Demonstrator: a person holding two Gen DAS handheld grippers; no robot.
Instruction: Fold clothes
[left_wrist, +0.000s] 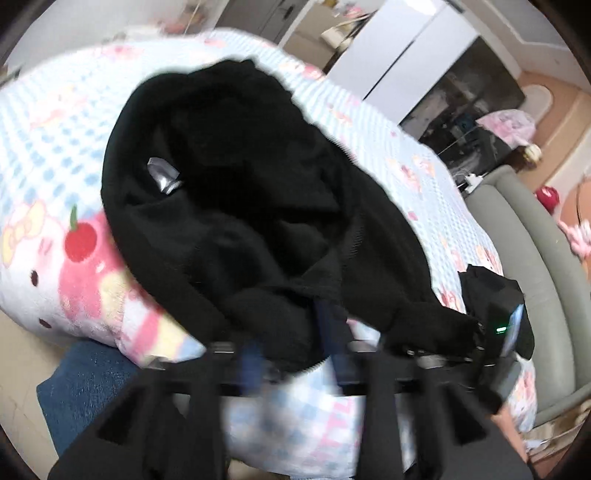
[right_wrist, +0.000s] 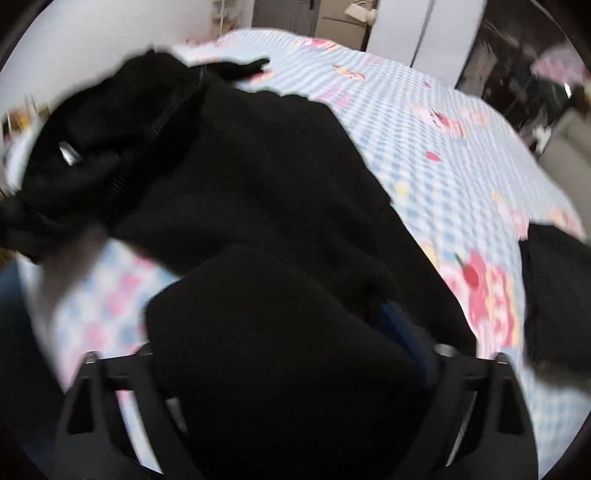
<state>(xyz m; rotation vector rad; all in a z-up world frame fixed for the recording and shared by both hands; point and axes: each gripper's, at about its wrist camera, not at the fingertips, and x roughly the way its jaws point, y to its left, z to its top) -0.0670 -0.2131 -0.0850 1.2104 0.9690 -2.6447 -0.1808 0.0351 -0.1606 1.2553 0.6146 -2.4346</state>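
A black fleece garment (left_wrist: 236, 192) with a grey neck label (left_wrist: 162, 177) lies crumpled on the bed's blue-check sheet (left_wrist: 406, 155). My left gripper (left_wrist: 295, 354) is at its near hem, blurred. Its blue fingers (left_wrist: 340, 343) stand apart and the hem drapes over the tips without being pinched. In the right wrist view the same garment (right_wrist: 258, 166) fills the middle. A fold of it bulges up between the wide jaws of my right gripper (right_wrist: 288, 332). One blue finger (right_wrist: 402, 328) shows and the other is hidden under cloth. The right gripper's housing (left_wrist: 502, 328), with a green light, sits at the hem's right end.
A pink cartoon-print plush blanket (left_wrist: 74, 266) lies at the bed's left, with blue denim (left_wrist: 85, 387) below it. A grey padded frame (left_wrist: 535, 258) borders the bed on the right. Another dark garment (right_wrist: 554, 288) lies on the sheet. A white wardrobe (left_wrist: 417, 55) stands behind.
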